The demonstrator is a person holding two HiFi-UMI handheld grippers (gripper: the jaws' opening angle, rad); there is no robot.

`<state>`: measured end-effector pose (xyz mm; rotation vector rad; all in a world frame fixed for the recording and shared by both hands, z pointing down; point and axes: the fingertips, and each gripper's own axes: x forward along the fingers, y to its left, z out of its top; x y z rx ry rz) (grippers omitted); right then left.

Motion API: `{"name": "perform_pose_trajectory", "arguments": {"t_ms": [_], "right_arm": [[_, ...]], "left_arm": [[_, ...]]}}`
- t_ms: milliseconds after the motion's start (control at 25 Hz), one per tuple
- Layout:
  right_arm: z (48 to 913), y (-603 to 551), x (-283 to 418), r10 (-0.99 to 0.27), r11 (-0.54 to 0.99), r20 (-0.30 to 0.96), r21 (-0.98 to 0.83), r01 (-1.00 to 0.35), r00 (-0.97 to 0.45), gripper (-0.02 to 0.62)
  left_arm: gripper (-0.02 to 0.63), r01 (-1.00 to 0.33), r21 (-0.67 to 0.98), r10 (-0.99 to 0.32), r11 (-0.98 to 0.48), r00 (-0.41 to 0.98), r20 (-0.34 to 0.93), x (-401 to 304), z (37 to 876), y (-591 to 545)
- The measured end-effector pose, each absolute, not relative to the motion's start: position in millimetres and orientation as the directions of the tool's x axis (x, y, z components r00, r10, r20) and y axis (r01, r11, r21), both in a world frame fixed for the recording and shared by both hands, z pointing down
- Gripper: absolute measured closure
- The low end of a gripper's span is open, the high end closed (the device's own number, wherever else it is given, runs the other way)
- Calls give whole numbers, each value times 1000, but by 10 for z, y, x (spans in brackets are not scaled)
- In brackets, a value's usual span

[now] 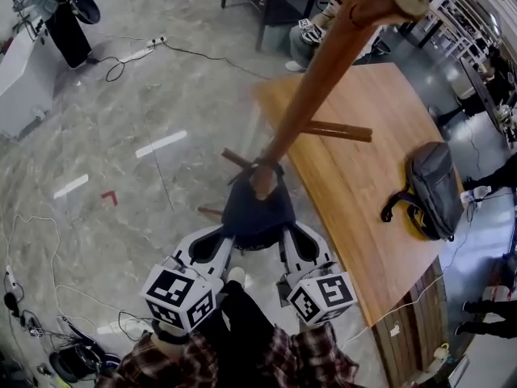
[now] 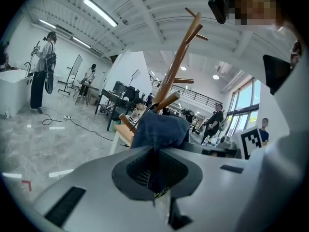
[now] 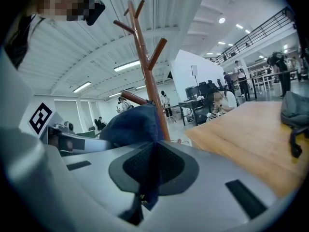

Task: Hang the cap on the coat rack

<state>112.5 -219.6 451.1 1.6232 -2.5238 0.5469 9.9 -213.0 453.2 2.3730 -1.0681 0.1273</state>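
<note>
Left gripper [image 1: 220, 247] and right gripper [image 1: 292, 247] are holding a dark cap [image 1: 257, 210] at the coat rack [image 1: 323, 71].
Each is pinching its edge in closed jaws, the crown sitting over a peg [image 1: 262, 183].

Wooden table [image 1: 363, 184] at my right, grey backpack [image 1: 432, 186] lying on it near right edge. Marble floor [image 1: 121, 136] to my left: red corner mark [image 1: 109, 197], white power strip [image 1: 148, 51] with black cable, tangled cables [image 1: 36, 323] low at my left.
</note>
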Motion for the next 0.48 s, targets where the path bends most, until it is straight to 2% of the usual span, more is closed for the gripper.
{"name": "perform_pose_trajectory", "arguments": {"t_ms": [480], "right_arm": [[4794,-2570,1203,-865,348,302,-215,-912,-401,574]], "left_arm": [[584,-741,434,-672,-513,661,335,171,4920,-2476]]}}
